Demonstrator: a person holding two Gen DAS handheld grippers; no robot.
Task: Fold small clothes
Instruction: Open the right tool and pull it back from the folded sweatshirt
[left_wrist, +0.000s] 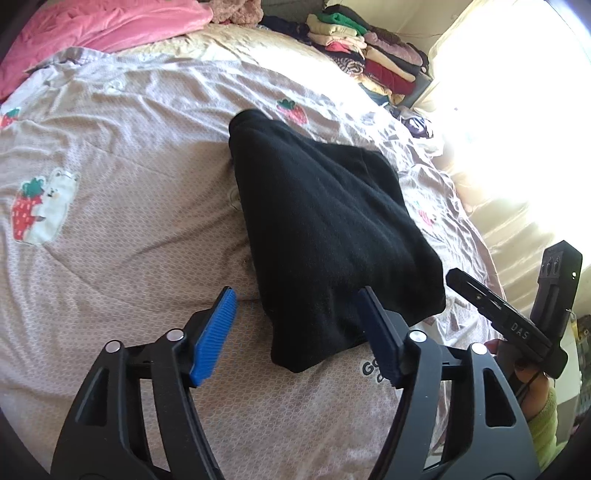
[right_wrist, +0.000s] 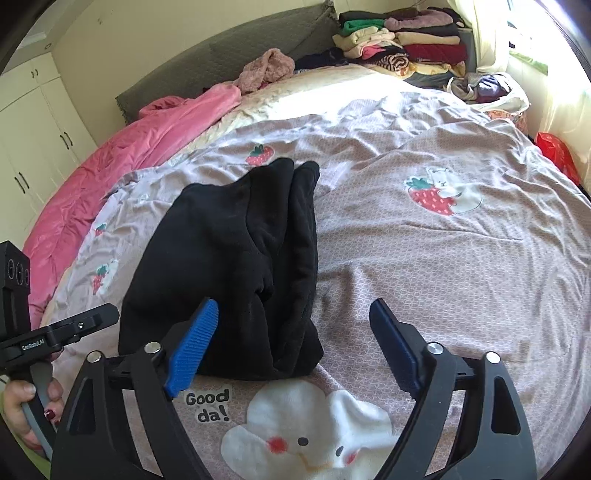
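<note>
With the black garment (left_wrist: 325, 221) lying folded on the bed (left_wrist: 129, 155) and my left gripper (left_wrist: 299, 328) and right gripper (right_wrist: 295, 343) wide and empty, I judge this fold finished; next, set it aside.

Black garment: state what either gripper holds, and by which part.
Nothing is held. The left gripper and right gripper are both open; the black garment lies folded on the bedspread.

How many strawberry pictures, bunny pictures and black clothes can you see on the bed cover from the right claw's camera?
Strawberry pictures: 4
Big white bunny pictures: 1
Folded black clothes: 1
Total: 6
</note>
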